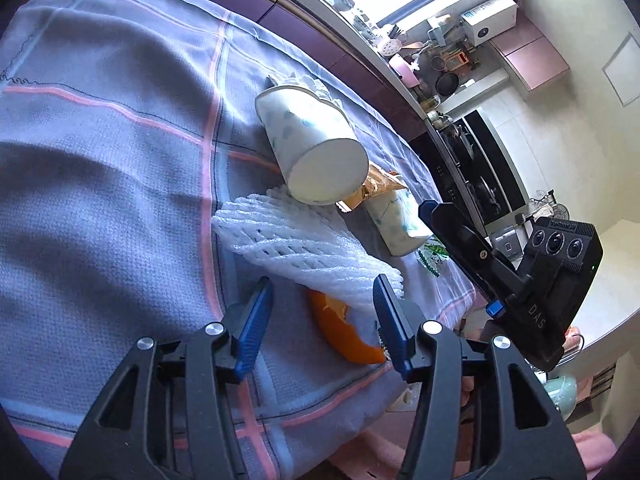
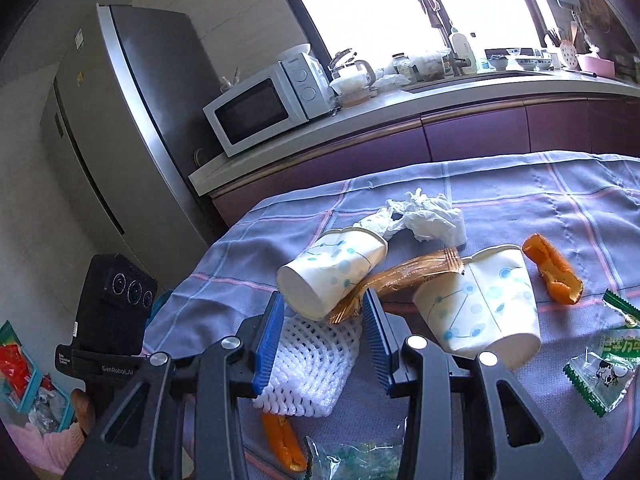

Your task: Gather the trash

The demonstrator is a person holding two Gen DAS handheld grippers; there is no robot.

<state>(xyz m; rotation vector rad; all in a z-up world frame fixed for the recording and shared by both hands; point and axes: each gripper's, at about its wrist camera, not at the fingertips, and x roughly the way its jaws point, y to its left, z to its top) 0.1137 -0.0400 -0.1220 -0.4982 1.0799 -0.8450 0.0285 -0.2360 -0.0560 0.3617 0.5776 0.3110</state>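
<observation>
**Q:** Where is the trash?

**A:** It lies scattered on a table under a lilac checked tablecloth [image 2: 560, 200]. Nearest to me is a white foam fruit net [image 2: 316, 364], flat on the cloth. My right gripper [image 2: 324, 312] hangs just above it, its 2 blue-padded fingers spread wide and holding nothing. My left gripper [image 1: 322, 294] points at the same net [image 1: 304, 248] from the other side, also spread and holding nothing.

**Q:** What surrounds the net?

**A:** 2 white paper cups with pale blue dots lie on their sides. 1 cup [image 2: 332, 272] rests against the net's far edge; the second cup [image 2: 480, 304] lies to its right. Between them sits a crinkled brown transparent wrapper [image 2: 416, 272]. Behind the cups is a crumpled white tissue [image 2: 432, 216]. An orange peel piece [image 2: 554, 268] lies right of the second cup, and another peel piece [image 2: 284, 440] pokes out from under the net's near edge. Green-and-clear snack wrappers [image 2: 604, 368] lie at the far right.

**Q:** And beyond the table?

**A:** A kitchen counter holds a white microwave [image 2: 264, 108], beside a grey refrigerator [image 2: 120, 112].
</observation>
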